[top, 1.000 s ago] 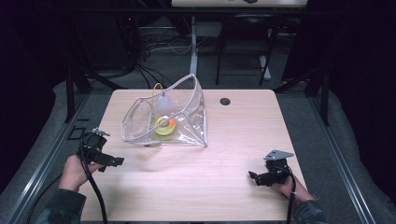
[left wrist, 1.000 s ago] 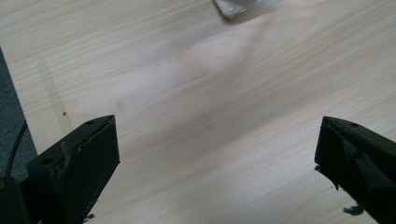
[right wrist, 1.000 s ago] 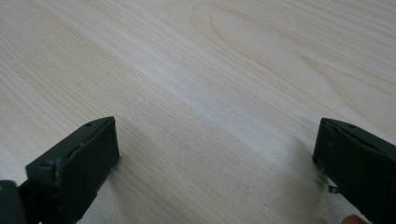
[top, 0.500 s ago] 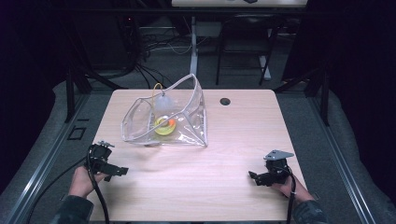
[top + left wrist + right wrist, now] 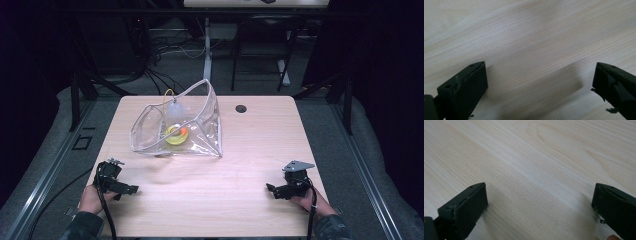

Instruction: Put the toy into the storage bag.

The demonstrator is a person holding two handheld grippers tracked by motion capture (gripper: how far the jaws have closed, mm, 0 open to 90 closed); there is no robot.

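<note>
High view shows a clear plastic bag (image 5: 176,129) with a yellow-and-orange item inside, propped open toward the far left of the wooden counter (image 5: 240,150), well apart from the left hand-held gripper (image 5: 131,189) and right hand-held gripper (image 5: 270,189), both spread wide, holding nothing.

My right gripper (image 5: 540,205), jaws spread wide above bare table (image 5: 536,162).

Two black jaws rise from the lower edge, one at the left corner, one at the right, well apart, with nothing between them. Both are scuffed along the edges. Beneath them lies pale wood, its grain running on a slant, with a darker swirl of figure toward the top. A soft shadow falls on the wood just beside each jaw. A sliver of my fingertip (image 5: 613,237) shows at the bottom right.
</note>
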